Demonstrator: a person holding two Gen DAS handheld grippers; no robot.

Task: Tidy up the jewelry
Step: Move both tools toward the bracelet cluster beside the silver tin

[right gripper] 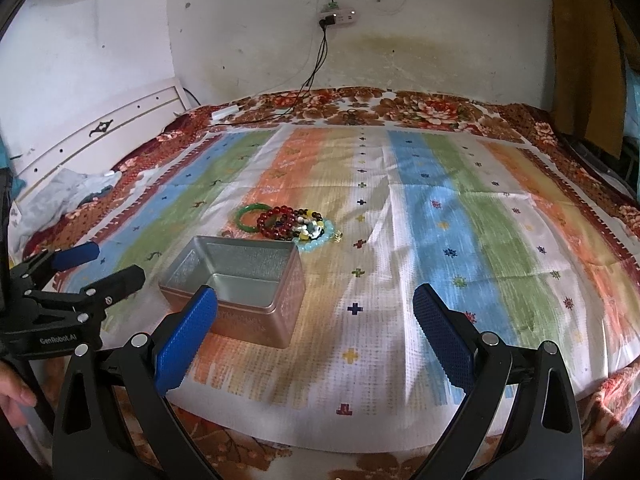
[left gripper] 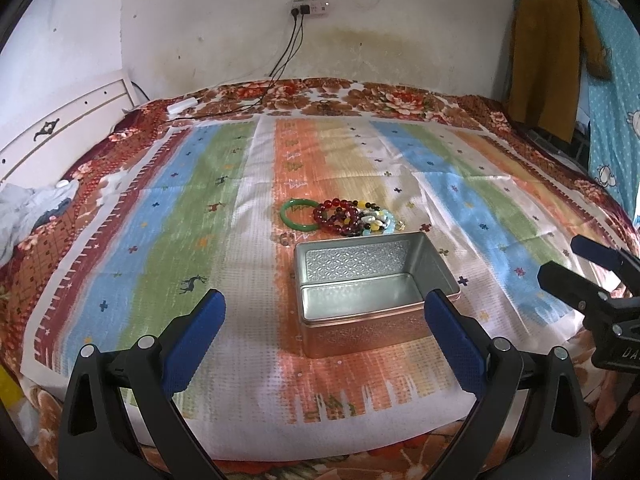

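We begin with the striped cloth (left gripper: 224, 216) that spreads over the flowered bed cover ahead of both our tools, reaching toward the stained wall with its power strip (left gripper: 310, 9). On it, straight ahead of our left gripper (left gripper: 324, 320) and close in front of its spread fingers, stands the open metal tin (left gripper: 360, 288), which looks empty, its embossed inner walls bare. From our right gripper (right gripper: 316, 320) the same tin (right gripper: 240, 276) lies forward and to the left, just past the left blue pad. Both tools are held with their jaws wide apart and nothing between them; neither touches the tin or any jewelry. Just beyond the tin's far wall lies the jewelry pile: a green bangle (left gripper: 298, 216) on the left, a dark red bead bracelet (left gripper: 338, 216) overlapping it, then a mixed-colour bead strand (left gripper: 374, 218) and a pale blue bead bracelet (left gripper: 394, 226) nearest the tin's far right corner, with a small gold charm (right gripper: 338, 236) at the right edge of the heap. We judge the task barely started: the container is open and ready, yet every piece we can see sits outside it. What remains, as far as we can tell, is to lift each bracelet in turn and lay it in the tin.
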